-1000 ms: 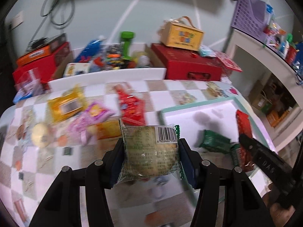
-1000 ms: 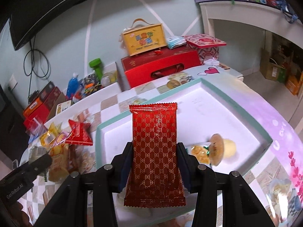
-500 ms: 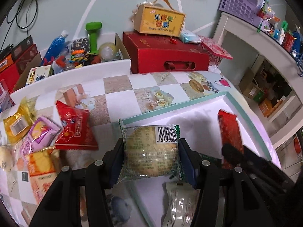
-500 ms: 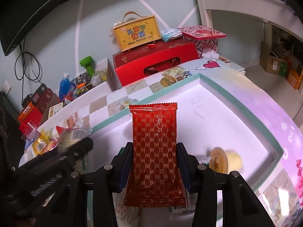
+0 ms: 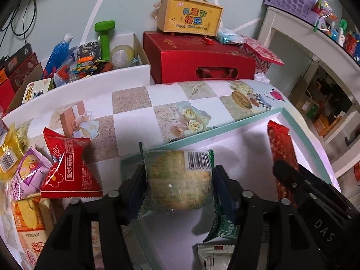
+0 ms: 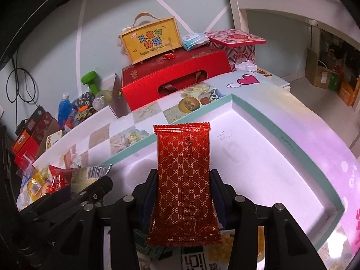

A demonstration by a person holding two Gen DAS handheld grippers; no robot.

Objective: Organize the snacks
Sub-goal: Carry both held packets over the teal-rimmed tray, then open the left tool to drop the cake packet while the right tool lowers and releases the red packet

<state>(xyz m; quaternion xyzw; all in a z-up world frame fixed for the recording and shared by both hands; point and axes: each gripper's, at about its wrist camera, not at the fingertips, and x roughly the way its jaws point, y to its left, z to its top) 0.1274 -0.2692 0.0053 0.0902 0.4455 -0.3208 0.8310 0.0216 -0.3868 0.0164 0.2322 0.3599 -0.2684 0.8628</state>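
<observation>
Left gripper [image 5: 178,180] clamps a cake packet [image 5: 177,181], right gripper [image 6: 183,186] a red wrapper [image 6: 184,184]; crowded together over the tray [image 6: 281,139], they could collide

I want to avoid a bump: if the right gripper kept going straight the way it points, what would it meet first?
Probably the tray's white floor, then its teal far rim. The right gripper, shut on the red packet, points across the bare part of the tray; nothing else shows in that line, though depth is hard to judge.
</observation>
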